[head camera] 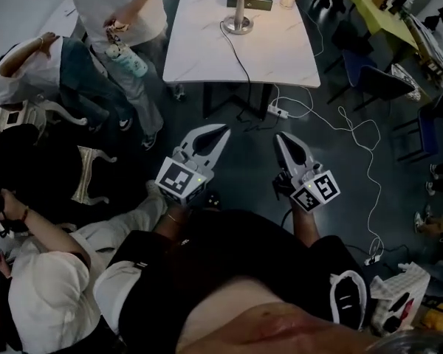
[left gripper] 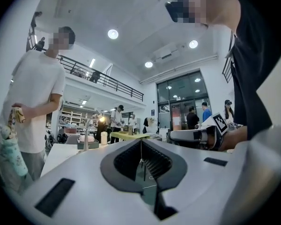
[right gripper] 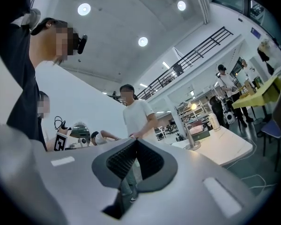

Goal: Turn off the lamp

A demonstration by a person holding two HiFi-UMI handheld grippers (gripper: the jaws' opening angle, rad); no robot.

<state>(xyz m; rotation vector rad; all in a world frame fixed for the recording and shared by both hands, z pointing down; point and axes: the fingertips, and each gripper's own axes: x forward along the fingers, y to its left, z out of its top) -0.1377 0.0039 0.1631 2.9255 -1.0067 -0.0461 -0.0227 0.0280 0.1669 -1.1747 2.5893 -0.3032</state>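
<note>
L to R: a bystander in a white tee point(head camera: 118, 6) stands left of the white table point(head camera: 199, 46). Nearer the camera, the operator's left gripper point(head camera: 221, 132) and right gripper point(head camera: 280, 137) point roughly level across open floor toward that table, each w/ jaws pressed together and nothing between them. Closed, empty tools held out front suit an approach; a shut tip prob. serves to press a switch, no grasp needed. The lamp point(head camera: 238, 22) sits toward the table's far edge, well apart from both tips. It has a round metal base and a slim upright stem, w/ a black cable point(head camera: 245, 68) trailing off the near edge to a power strip point(head camera: 278, 111) on the floor. Its head point(right gripper: 193, 106) appears to glow in both gripper views, so it looks not yet off.
</note>
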